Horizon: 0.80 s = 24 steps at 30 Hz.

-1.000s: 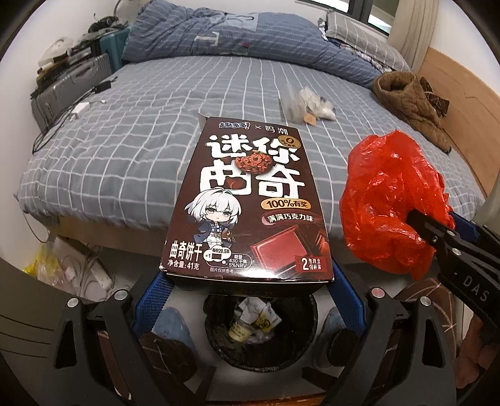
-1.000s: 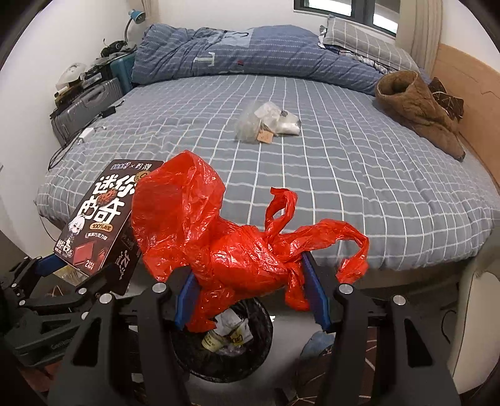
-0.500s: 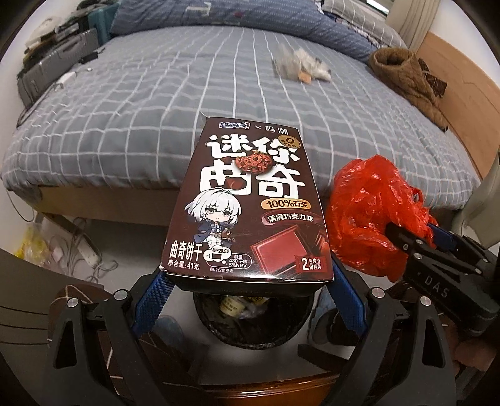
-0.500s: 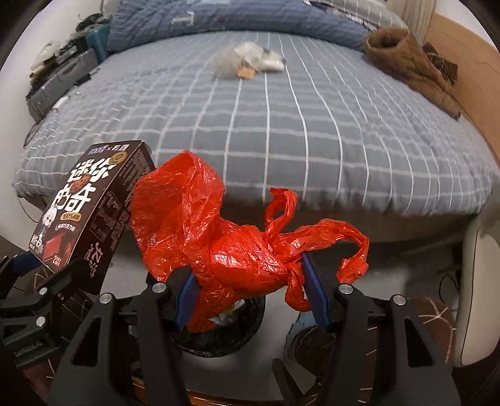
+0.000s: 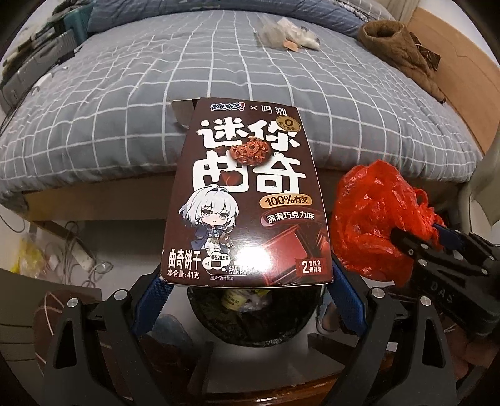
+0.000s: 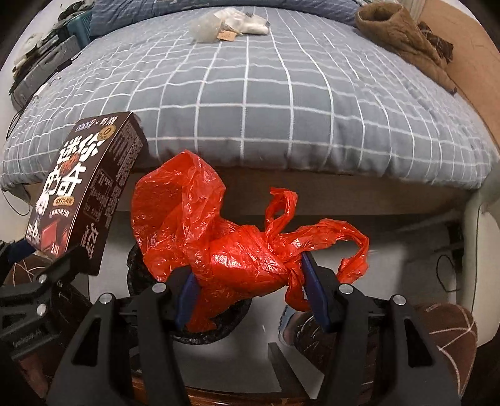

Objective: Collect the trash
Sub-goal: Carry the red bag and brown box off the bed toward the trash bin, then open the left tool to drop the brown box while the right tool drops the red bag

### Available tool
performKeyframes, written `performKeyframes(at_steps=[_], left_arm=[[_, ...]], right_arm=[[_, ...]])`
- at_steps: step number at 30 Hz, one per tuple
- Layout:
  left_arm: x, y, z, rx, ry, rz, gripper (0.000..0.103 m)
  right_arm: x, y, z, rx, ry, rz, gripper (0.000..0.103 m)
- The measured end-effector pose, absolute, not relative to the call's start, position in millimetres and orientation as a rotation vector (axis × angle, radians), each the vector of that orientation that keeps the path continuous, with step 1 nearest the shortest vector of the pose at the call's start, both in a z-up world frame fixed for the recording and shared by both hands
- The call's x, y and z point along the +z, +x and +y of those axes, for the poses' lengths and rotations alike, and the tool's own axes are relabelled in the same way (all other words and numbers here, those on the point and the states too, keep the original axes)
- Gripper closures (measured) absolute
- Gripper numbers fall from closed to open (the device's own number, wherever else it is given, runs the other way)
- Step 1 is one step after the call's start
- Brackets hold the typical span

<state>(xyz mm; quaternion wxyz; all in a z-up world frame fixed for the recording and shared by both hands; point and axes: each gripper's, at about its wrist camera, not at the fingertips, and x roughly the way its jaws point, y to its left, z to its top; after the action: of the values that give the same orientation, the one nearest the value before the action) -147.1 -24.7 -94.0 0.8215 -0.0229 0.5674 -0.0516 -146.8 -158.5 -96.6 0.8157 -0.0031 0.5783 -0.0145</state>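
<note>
My left gripper (image 5: 247, 281) is shut on a dark brown cookie box (image 5: 247, 200) and holds it above a black waste bin (image 5: 250, 321) on the floor. My right gripper (image 6: 250, 290) is shut on a crumpled red plastic bag (image 6: 218, 243), also over the bin (image 6: 215, 331). The red bag (image 5: 375, 225) shows at the right of the left wrist view, and the box (image 6: 84, 190) at the left of the right wrist view. A clear plastic wrapper (image 6: 225, 22) lies far back on the bed.
A bed with a grey checked cover (image 6: 265, 93) fills the view ahead. A brown jacket (image 6: 403, 40) lies at its right. Cables and a power strip (image 5: 81, 253) lie on the floor at left. Brown slippers (image 6: 443, 331) sit near the bin.
Both grippers have tilted downward and come lower toward the bin, each still holding its item. The bed has shifted up in both views.
</note>
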Motion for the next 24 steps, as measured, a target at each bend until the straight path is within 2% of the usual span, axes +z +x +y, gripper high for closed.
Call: performKeyframes(at_steps=[10, 24], left_arm=[[-108.4, -177.2, -38.5, -0.074, -0.083, 1.277, 0.014], [-150.0, -162.0, -43.9, -0.056, -0.072, 1.341, 0.014]], right_arm=[[-109.7, -167.3, -162.9, 0.016, 0.002, 1.245, 0.046], [-127.8, -159.4, -181.3, 0.049, -0.024, 1.287, 0.046]])
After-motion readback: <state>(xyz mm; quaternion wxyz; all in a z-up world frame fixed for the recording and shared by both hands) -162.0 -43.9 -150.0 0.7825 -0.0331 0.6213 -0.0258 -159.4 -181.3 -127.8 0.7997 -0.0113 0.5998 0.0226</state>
